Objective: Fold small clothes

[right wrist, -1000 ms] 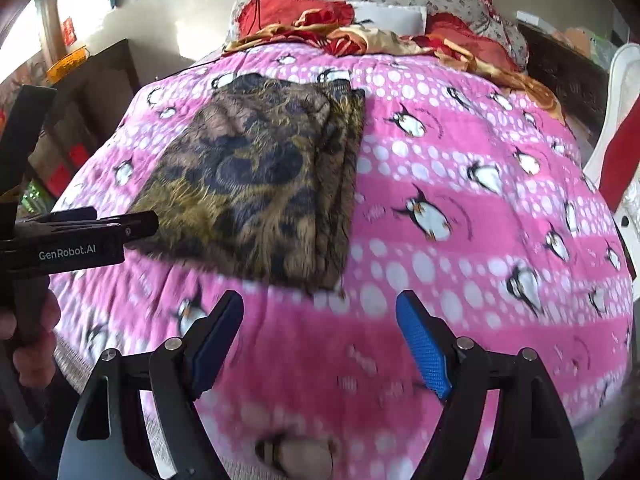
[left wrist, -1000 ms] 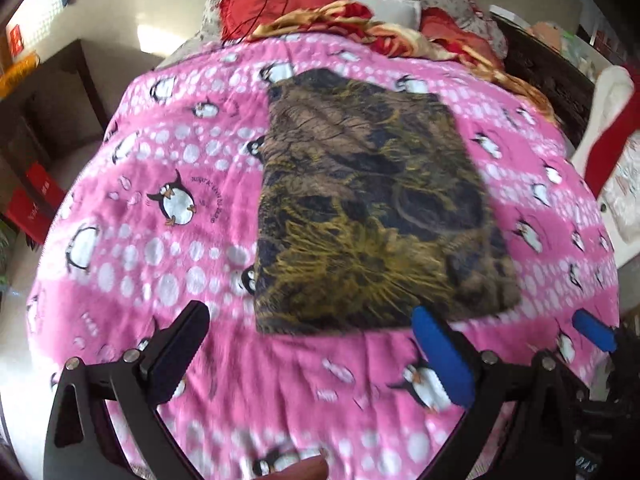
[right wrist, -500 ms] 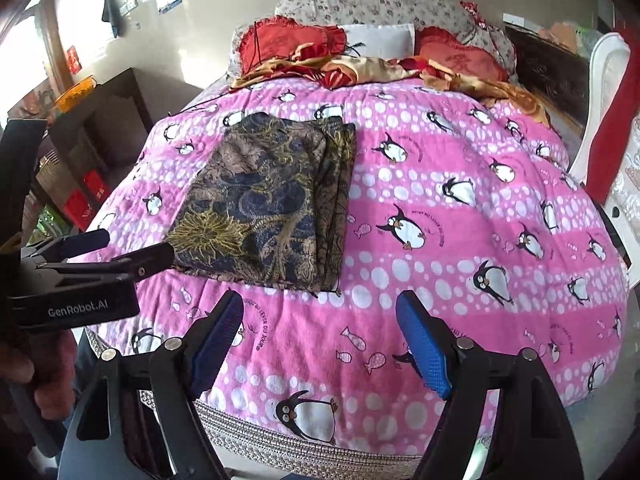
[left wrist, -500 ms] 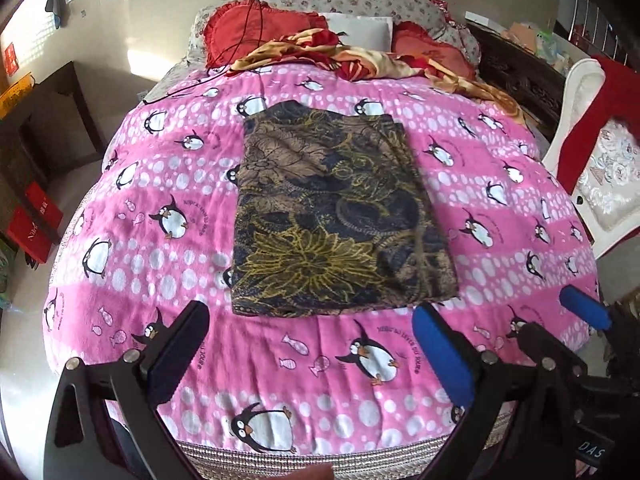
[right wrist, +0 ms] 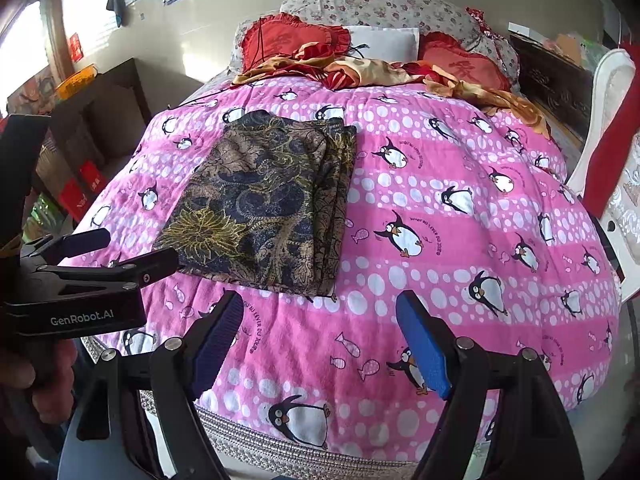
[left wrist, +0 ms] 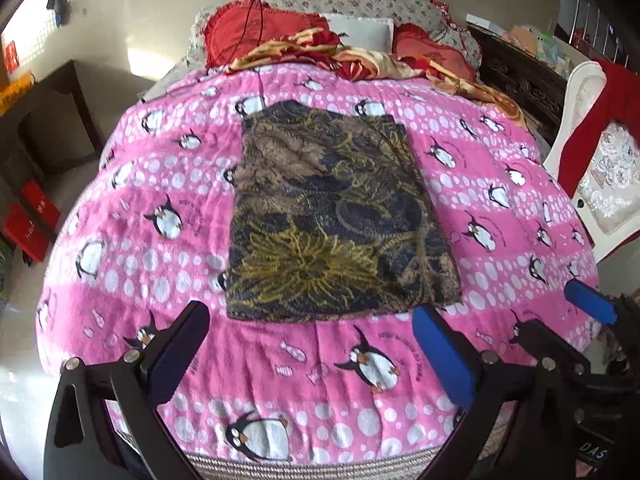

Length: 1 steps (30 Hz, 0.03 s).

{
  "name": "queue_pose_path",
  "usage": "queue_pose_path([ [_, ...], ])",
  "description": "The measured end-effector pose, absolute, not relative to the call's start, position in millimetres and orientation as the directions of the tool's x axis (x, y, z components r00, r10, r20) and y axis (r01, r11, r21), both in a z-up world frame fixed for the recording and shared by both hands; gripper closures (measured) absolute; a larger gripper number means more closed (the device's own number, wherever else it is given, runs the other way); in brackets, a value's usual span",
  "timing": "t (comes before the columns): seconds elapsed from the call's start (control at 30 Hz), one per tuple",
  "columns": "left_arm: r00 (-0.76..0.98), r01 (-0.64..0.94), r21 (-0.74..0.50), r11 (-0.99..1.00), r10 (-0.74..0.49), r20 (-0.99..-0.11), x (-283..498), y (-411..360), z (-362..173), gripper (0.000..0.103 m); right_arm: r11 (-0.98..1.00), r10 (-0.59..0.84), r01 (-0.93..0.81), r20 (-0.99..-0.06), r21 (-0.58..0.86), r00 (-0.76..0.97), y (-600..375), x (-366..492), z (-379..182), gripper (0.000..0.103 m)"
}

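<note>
A dark garment with a gold and brown leaf print [left wrist: 332, 220] lies folded into a flat rectangle on the pink penguin blanket [left wrist: 132, 208]. In the right wrist view the garment [right wrist: 272, 208] lies left of centre, with stacked folded edges on its right side. My left gripper [left wrist: 310, 344] is open and empty, held back from the garment's near edge. My right gripper [right wrist: 320, 332] is open and empty, near the foot of the bed, right of the garment. The left gripper also shows in the right wrist view [right wrist: 108, 252], at the far left.
Red heart cushions [left wrist: 256, 32], a white pillow [left wrist: 360, 30] and a crumpled red and gold cloth [left wrist: 360, 60] lie at the head of the bed. A white chair with red cloth [left wrist: 592, 152] stands to the right. A dark cabinet [left wrist: 48, 132] and red boxes [left wrist: 32, 220] stand left.
Both grippers have pulled back from the folded garment toward the foot of the bed, so more of the bed shows. The garment lies still. Both grippers stay open.
</note>
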<state>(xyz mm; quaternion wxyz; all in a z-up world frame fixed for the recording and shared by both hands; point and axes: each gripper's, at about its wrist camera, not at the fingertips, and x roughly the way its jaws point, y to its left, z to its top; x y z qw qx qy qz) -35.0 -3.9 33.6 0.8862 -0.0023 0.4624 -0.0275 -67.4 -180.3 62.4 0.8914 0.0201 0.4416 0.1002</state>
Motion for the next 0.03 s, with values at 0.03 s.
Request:
queue_pose_path([
  [0.03, 0.577, 0.046, -0.021, 0.999, -0.044, -0.816, -34.3, -4.6, 33.7, 0.0, 0.981, 0.188, -0.158, -0.784, 0.115, 0.592, -179.9, -65.9, 62.8, 0.017],
])
